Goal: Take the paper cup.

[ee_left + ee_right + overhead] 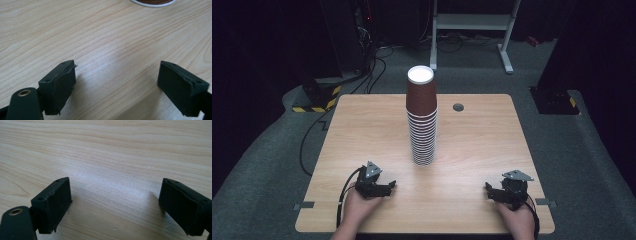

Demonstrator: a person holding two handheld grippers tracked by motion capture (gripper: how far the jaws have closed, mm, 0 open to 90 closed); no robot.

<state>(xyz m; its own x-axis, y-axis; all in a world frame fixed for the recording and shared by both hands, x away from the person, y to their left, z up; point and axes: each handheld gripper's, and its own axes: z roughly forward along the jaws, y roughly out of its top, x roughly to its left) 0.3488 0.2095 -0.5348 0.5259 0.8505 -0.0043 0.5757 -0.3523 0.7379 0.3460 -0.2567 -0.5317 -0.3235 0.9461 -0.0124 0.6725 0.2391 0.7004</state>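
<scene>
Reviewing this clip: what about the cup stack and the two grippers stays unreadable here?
- Stack of cups, high view: the exact count, since the nested rims are too small.
- Stack of cups, left gripper view: all but a sliver of rim, cut by the top edge.
- Left gripper and right gripper, high view: jaw gap, too dark and small.
</scene>
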